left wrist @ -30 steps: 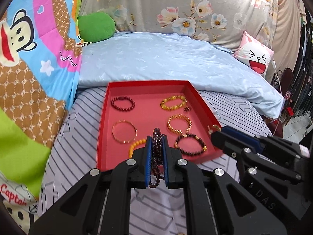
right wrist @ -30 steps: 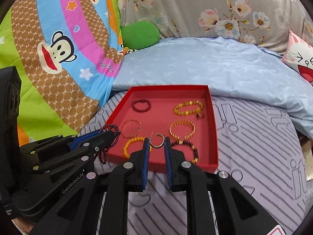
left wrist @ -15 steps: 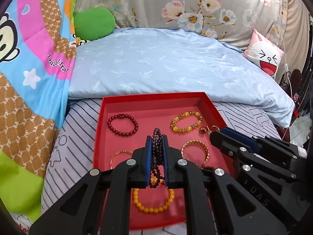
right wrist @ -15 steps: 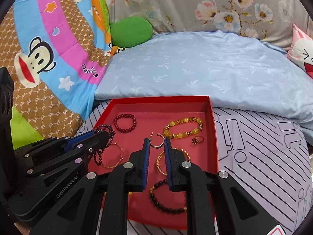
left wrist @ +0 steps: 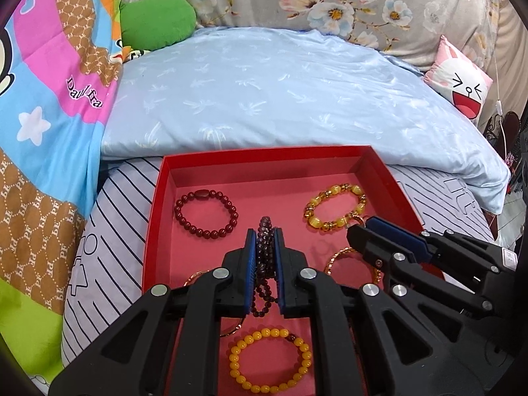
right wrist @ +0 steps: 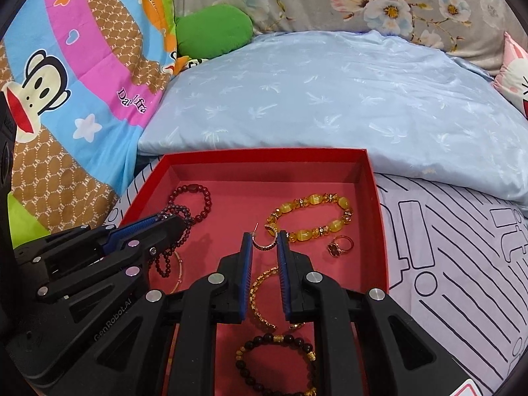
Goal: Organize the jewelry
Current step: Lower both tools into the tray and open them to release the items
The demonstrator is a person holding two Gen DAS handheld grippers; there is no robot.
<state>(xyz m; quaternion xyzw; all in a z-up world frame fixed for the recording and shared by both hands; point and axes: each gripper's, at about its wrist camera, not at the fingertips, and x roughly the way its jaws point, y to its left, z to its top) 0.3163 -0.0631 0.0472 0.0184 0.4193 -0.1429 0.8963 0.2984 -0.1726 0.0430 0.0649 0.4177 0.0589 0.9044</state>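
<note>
A red tray [left wrist: 267, 156] [right wrist: 264, 155] lies on the striped sheet. My left gripper [left wrist: 265, 235] is shut on a dark purple bead bracelet [left wrist: 265, 250] that hangs over the tray's middle; the same gripper [right wrist: 175, 219] and bracelet [right wrist: 180, 213] show at the left of the right wrist view. My right gripper [right wrist: 264, 238] is shut on a small hoop earring [right wrist: 264, 244] above the tray; its fingers [left wrist: 382, 231] show at the right of the left wrist view. In the tray lie a dark red bracelet [left wrist: 206, 211], a yellow crystal bracelet [right wrist: 310, 217], a ring [right wrist: 340, 246], a yellow bead bracelet [left wrist: 270, 359], a gold bangle [right wrist: 260, 293] and a black bead bracelet [right wrist: 274, 363].
A light blue quilt [left wrist: 280, 89] rises right behind the tray. A cartoon blanket [left wrist: 49, 99] and green cushion [left wrist: 158, 19] are at the left, a floral pillow [left wrist: 346, 0] behind, a pink cartoon pillow [left wrist: 462, 89] at the right. Striped sheet [right wrist: 455, 264] spreads right of the tray.
Both grippers have moved forward and down over the tray, each still holding its piece. The tray now fills the lower view, and its near bracelets lie under the fingers.
</note>
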